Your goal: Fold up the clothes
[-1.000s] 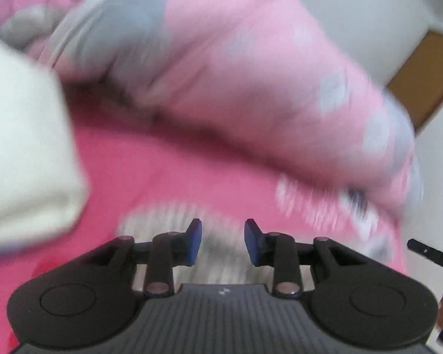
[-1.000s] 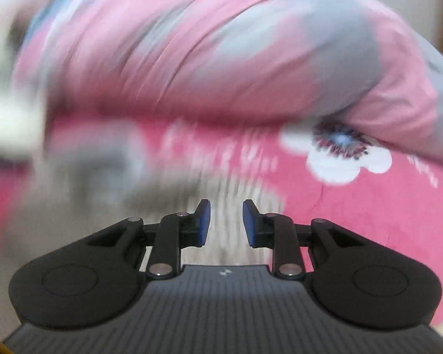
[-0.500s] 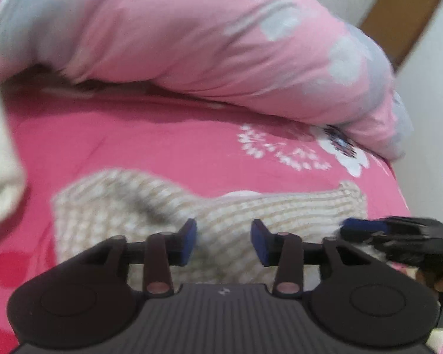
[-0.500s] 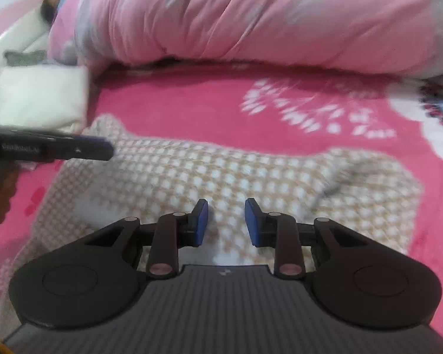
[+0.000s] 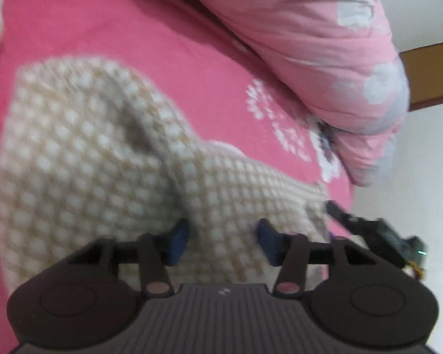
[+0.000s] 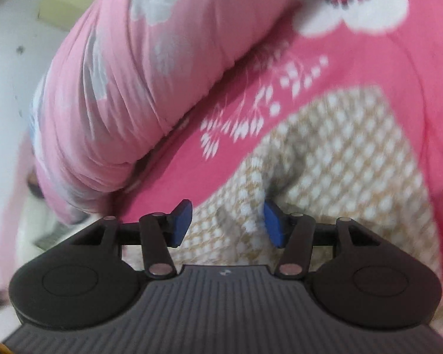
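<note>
Here a beige-and-white checked garment point(image 5: 97, 159) lies crumpled on a bed covered by a bright pink sheet point(image 5: 109, 29) printed with white flowers. Taking the garment as the landmark: a rolled pale pink quilt point(image 5: 316, 41) with grey-white blossoms lies beyond its far edge, apart from it, with a strip of bare sheet between. A brown wooden panel point(image 5: 431, 73) shows past the quilt's end.

The left hand-held gripper point(image 5: 223, 243) is low over the garment's near edge. Its blue pads point(image 5: 177, 243) stand apart with a raised fold of the checked cloth between them, and the jaws are closing; the pads do not seem to press the cloth yet. Blur makes the contact hard to judge.

The right hand-held gripper point(image 6: 227, 224) sits at the garment's other near corner. Its jaws are opening, with a ridge of cloth between them; its right pad touches that ridge and its left pad is clear of it. In the left wrist view, this hand-held gripper appears as a dark shape at the garment's right-hand corner.
</note>
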